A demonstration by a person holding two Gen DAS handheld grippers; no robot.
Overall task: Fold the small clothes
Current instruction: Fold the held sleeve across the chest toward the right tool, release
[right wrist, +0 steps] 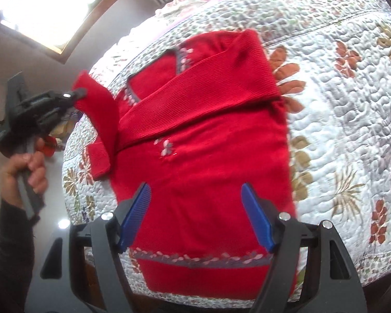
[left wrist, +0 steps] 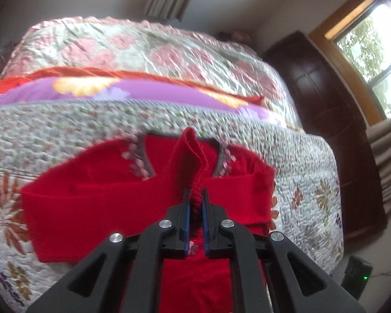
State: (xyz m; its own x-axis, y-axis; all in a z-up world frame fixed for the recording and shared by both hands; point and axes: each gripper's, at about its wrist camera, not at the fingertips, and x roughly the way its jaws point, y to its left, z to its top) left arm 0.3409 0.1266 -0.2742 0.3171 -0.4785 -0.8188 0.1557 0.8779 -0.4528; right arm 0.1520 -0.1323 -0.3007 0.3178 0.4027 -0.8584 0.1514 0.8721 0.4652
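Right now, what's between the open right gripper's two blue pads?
Only the red sweater body lying on the quilt; the right gripper touches nothing, as the right wrist view shows.

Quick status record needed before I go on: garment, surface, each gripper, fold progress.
garment: red sweater with grey and pink trim, lying flat
surface: floral quilt on a bed
left gripper: jaws shut on the left sleeve, cuff lifted off the quilt
right gripper: jaws open, above the sweater near its hem, holding nothing
fold progress: right sleeve already lies folded across the chest; the left sleeve is not yet laid down
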